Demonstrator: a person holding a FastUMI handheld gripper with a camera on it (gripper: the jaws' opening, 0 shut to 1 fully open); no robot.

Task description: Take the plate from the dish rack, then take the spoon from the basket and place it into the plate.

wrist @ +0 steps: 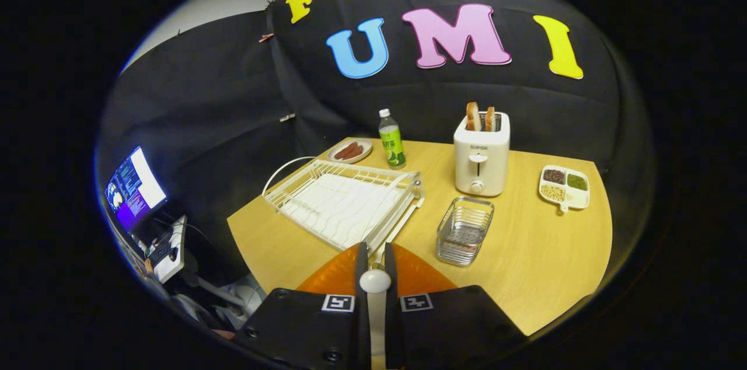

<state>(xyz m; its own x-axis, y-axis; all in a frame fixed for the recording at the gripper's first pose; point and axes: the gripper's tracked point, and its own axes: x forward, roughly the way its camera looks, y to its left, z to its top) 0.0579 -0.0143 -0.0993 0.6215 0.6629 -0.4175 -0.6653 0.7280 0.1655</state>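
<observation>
My gripper (375,250) is shut on a white spoon (374,281), whose rounded end and shaft show between the two fingers. Right under and just ahead of the fingers lies an orange plate (334,274) on the wooden table, close to the near edge. Its middle is hidden by the fingers. The white wire dish rack (344,202) stands just beyond the plate with nothing in it. The metal wire basket (465,231) stands ahead to the right of the fingers, and I see nothing in it.
Behind the basket stands a white toaster (482,154) with bread slices. A green bottle (391,140) and a small plate of sausages (350,151) are behind the rack. A divided white dish of beans (564,186) sits far right. A lit monitor (134,188) is off the table's left.
</observation>
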